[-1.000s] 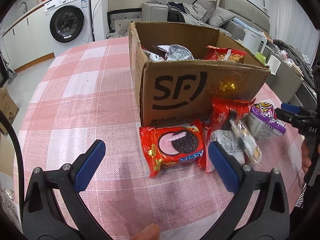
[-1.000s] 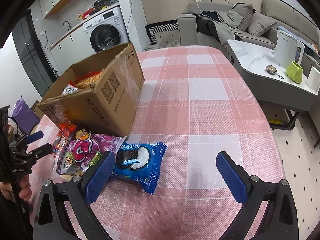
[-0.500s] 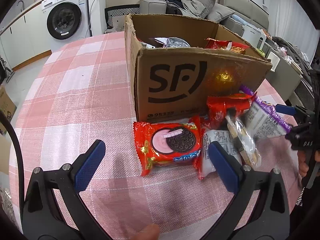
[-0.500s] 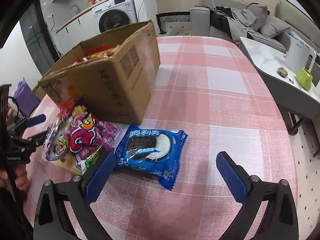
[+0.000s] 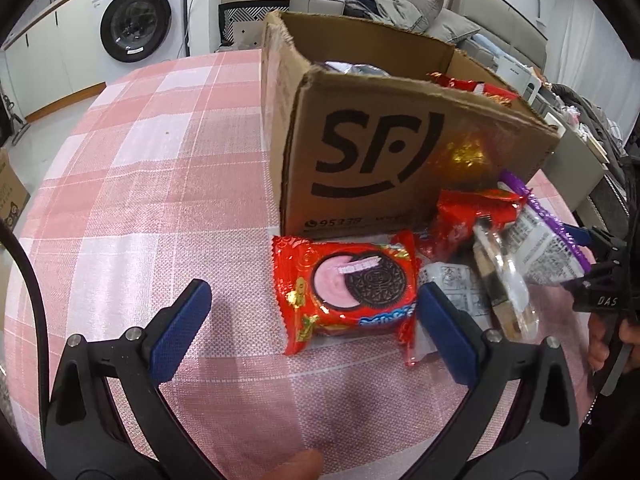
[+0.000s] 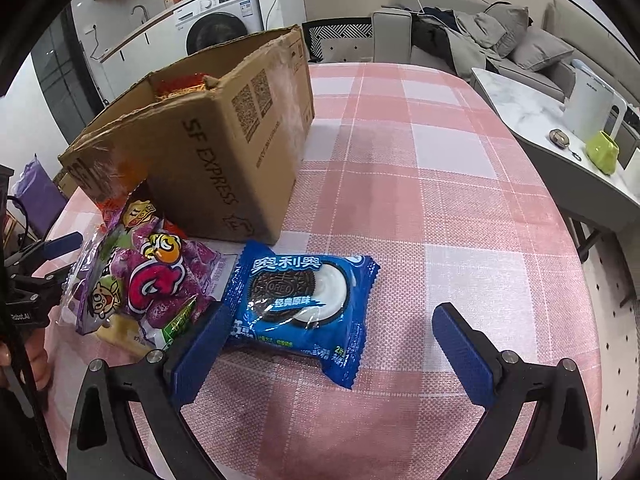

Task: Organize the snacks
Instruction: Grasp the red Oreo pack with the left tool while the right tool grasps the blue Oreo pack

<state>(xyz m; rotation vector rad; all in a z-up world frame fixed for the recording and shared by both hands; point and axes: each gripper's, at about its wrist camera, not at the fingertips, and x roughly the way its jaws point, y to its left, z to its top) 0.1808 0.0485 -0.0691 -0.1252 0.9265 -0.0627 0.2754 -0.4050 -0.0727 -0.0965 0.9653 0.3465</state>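
Note:
A red Oreo pack (image 5: 346, 288) lies on the pink checked tablecloth in front of the open SF cardboard box (image 5: 384, 160). My left gripper (image 5: 312, 332) is open, low over the table, its right pad beside the pack's right edge. A blue Oreo pack (image 6: 304, 300) lies by the box corner (image 6: 240, 152). My right gripper (image 6: 332, 356) is open, its left pad at the blue pack's lower left edge. A purple snack bag (image 6: 152, 280) and other loose packs (image 5: 492, 256) lie between the two grippers.
The box holds several snack packs (image 5: 472, 88). The table edge curves at the right (image 6: 580, 264), with a side table, a white kettle (image 6: 592, 104) and a green cup (image 6: 602, 152) beyond. A washing machine (image 5: 136, 20) and a sofa stand behind.
Both grippers have moved forward and down toward the snacks. The red pack now sits between the left pads and the blue pack sits closer between the right pads. Both stayed open.

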